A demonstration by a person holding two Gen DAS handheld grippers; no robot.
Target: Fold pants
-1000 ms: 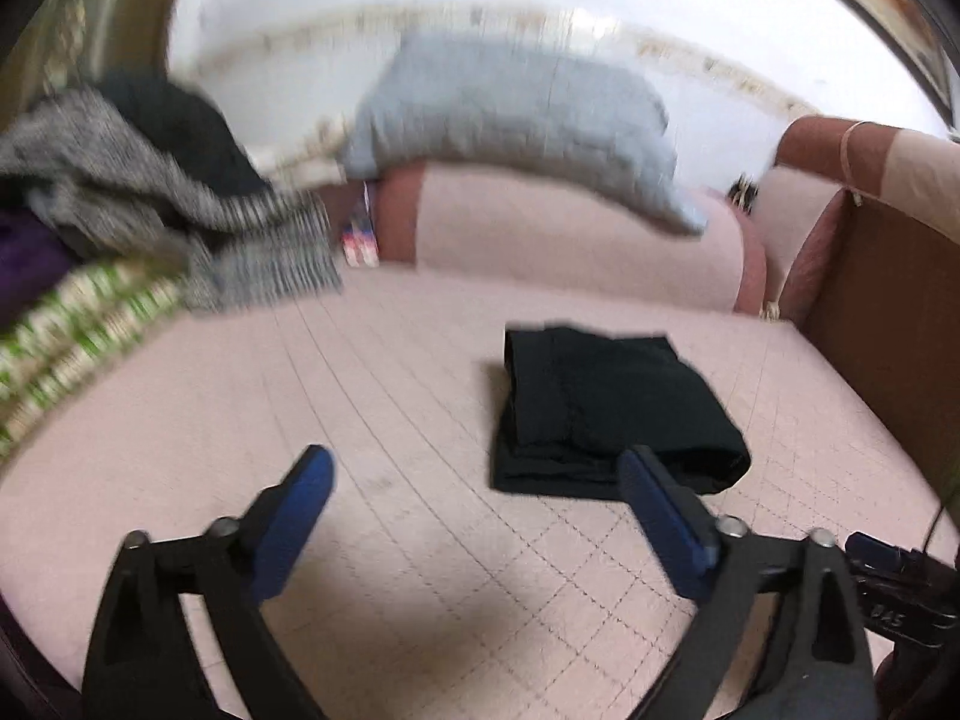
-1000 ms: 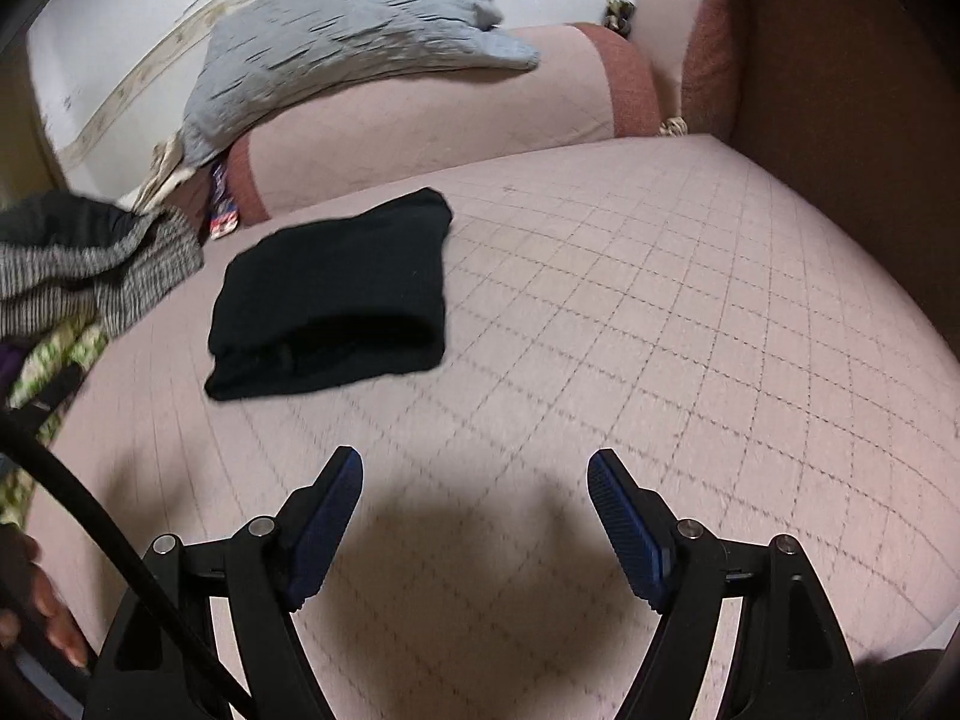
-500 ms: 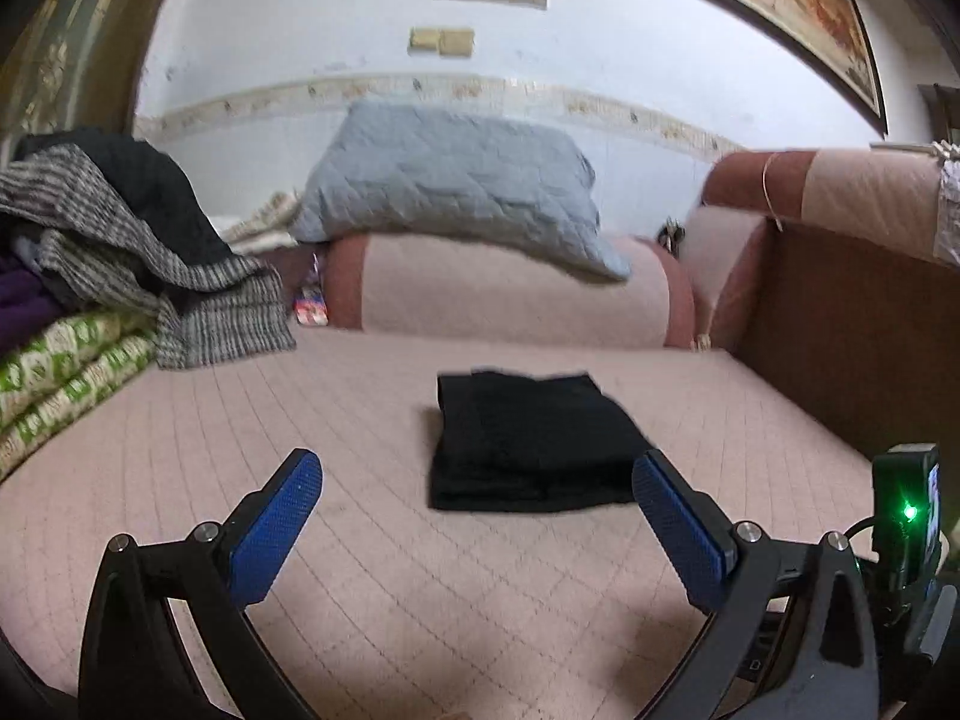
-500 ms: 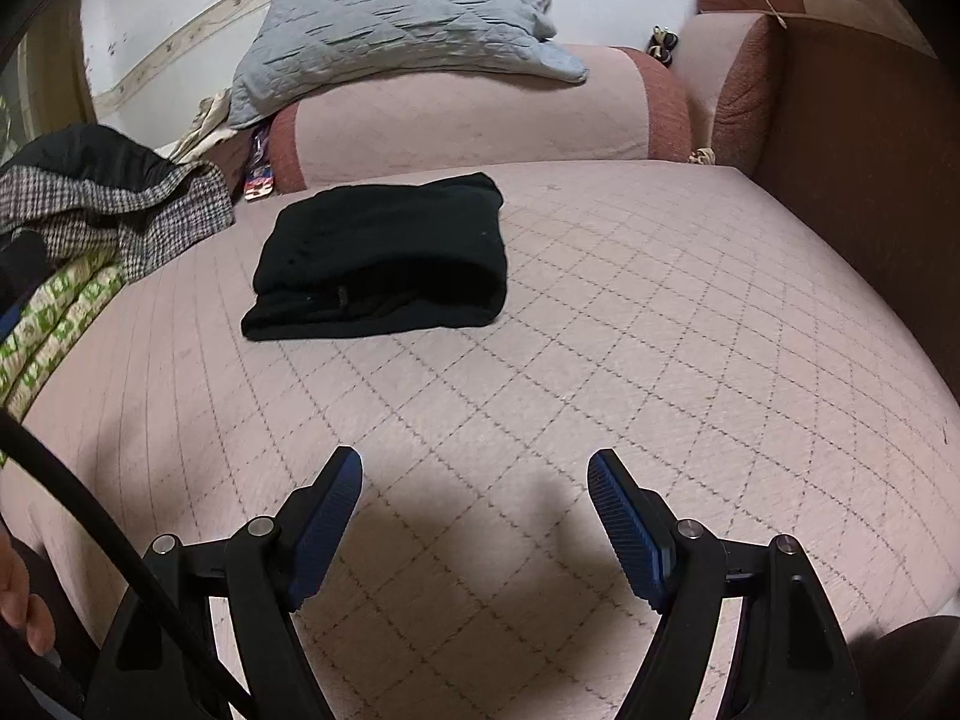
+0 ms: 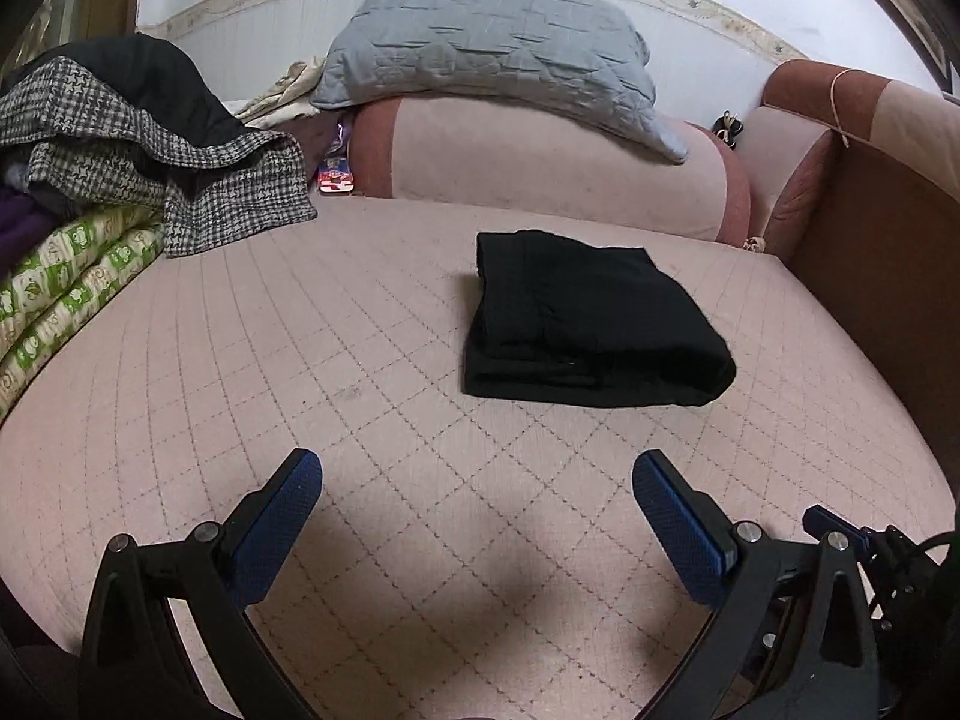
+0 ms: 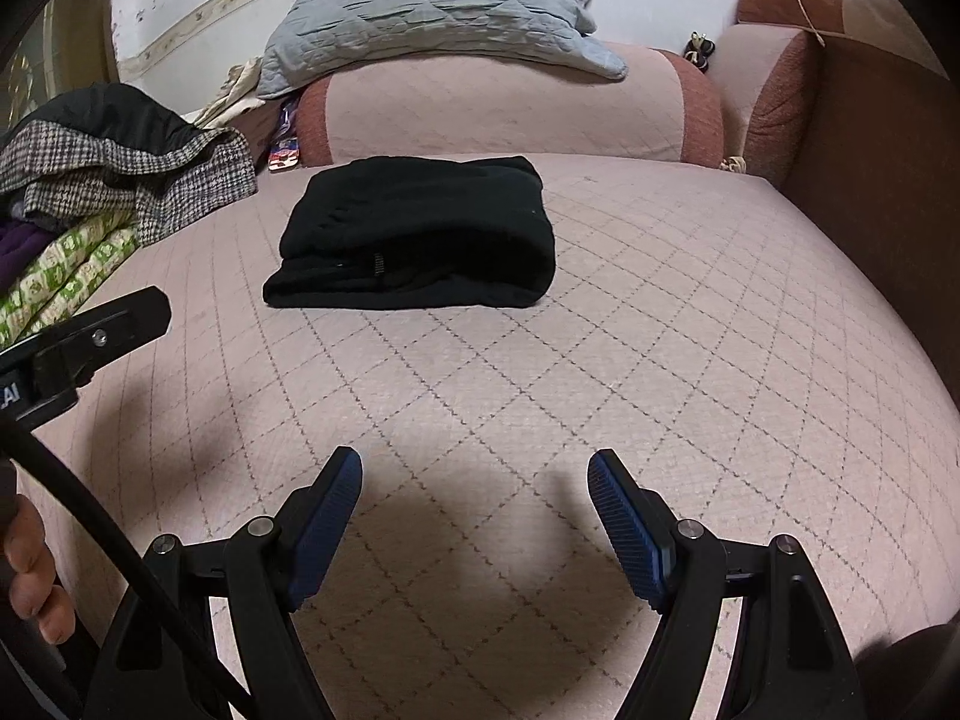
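Note:
Black pants (image 5: 588, 324) lie folded into a compact rectangle on the pink quilted bed (image 5: 360, 372), beyond both grippers. My left gripper (image 5: 477, 468) is open above bare quilt, nothing between its blue pads, the pants ahead and to its right. In the right wrist view the same pants (image 6: 414, 234) sit ahead and slightly left. My right gripper (image 6: 474, 468) is open too, well short of them and empty. Part of the left gripper's black frame (image 6: 90, 330) shows at the left edge, with fingers of a hand (image 6: 33, 570) below it.
A pile of clothes (image 5: 138, 138) with a houndstooth coat tops a green-patterned folded blanket (image 5: 66, 288) at the left. A pink bolster (image 5: 540, 168) with a grey pillow (image 5: 492, 54) lies along the back. A brown headboard (image 5: 888, 270) bounds the right side.
Both views have swung: the left one tipped up and then back down toward the quilt, and the right one rolled level. The folded pants have stayed put. Both grippers have stayed open.

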